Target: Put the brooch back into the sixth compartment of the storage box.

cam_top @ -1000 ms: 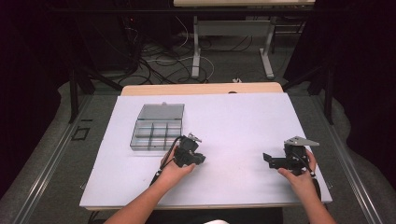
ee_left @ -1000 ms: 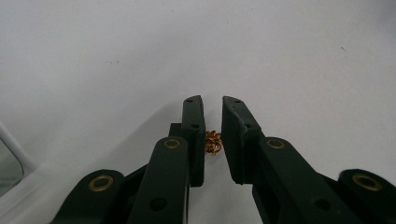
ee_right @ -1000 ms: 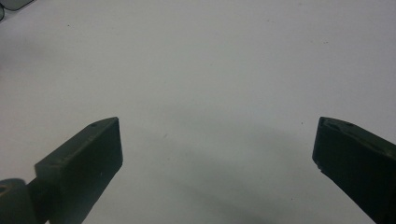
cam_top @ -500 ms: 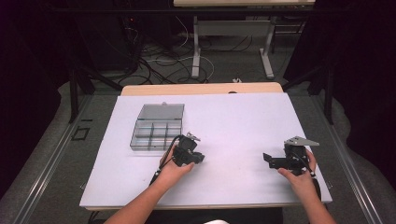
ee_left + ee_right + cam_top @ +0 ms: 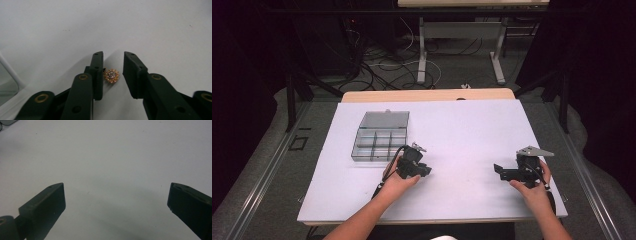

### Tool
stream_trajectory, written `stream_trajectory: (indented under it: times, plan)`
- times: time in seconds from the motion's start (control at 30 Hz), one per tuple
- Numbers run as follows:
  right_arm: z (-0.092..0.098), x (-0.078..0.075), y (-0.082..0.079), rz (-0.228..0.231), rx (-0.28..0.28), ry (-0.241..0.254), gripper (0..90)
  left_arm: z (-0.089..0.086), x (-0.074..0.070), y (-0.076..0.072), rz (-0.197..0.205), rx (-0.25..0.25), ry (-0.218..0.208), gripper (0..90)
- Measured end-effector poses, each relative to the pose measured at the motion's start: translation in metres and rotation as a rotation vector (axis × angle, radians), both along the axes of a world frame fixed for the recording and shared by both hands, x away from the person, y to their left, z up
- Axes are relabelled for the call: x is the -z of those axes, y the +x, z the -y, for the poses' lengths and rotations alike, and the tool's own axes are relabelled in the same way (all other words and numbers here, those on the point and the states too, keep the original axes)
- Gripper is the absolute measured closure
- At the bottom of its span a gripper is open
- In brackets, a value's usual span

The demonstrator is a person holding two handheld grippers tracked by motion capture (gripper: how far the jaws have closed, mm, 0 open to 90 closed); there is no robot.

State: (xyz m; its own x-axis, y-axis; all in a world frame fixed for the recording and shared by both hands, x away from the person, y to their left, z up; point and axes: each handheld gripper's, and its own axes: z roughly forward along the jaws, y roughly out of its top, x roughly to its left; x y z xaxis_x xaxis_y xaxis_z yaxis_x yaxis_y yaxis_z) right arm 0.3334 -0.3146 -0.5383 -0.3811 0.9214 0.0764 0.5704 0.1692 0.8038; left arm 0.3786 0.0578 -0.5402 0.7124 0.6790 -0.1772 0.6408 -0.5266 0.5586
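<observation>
A small gold flower-shaped jewel with a pale stone centre lies on the white table top. My left gripper is open around it; the jewel rests between the jaws, right against the left one, with a gap to the other. In the high view this left gripper sits low on the table just below a clear compartment box. My right gripper is wide open over bare table with nothing between its jaws. From above, the right gripper is at the table's right side, pointing left.
The clear box has its lid laid back and several compartments; its contents are too small to tell. A wooden table edge runs behind the white top. Cables and metal desk legs are on the floor beyond.
The left gripper has edged slightly toward the person and lower on the table. The right gripper has stayed in place.
</observation>
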Motion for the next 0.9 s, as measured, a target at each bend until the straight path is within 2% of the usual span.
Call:
stream_trajectory:
  times: [0.1,0.27,0.33,0.4,0.5,0.6,0.63,0.9]
  plan:
    - [-0.0001,0.0000,0.0001,0.000,-0.001,-0.001,1.5,-0.0017,-0.0002,-0.0003,-0.006,-0.010,-0.014,65.5]
    - [0.0000,0.0000,0.0001,0.000,0.000,0.000,1.5,-0.0036,0.0007,-0.0018,-0.011,-0.021,0.007,61.0]
    - [-0.0003,0.0000,0.0000,-0.006,0.004,0.004,1.5,-0.0028,0.0026,-0.0027,-0.018,-0.024,0.019,62.5]
    - [-0.0004,0.0000,0.0000,-0.005,0.003,0.004,1.5,-0.0015,0.0025,-0.0039,-0.004,-0.028,0.033,62.9]
    - [-0.0004,0.0001,0.0002,0.002,-0.001,-0.006,1.4,0.0007,0.0018,-0.0053,0.006,-0.041,0.057,68.1]
    - [-0.0004,0.0002,0.0003,0.001,-0.002,-0.006,1.4,-0.0006,0.0015,-0.0044,-0.002,-0.040,0.051,71.7]
    - [-0.0008,0.0002,0.0003,0.000,0.002,-0.002,1.4,-0.0012,0.0010,-0.0042,-0.020,-0.038,0.045,77.1]
    - [-0.0001,0.0002,0.0002,0.001,-0.003,-0.005,1.5,-0.0012,0.0006,-0.0043,-0.013,-0.031,0.039,78.0]
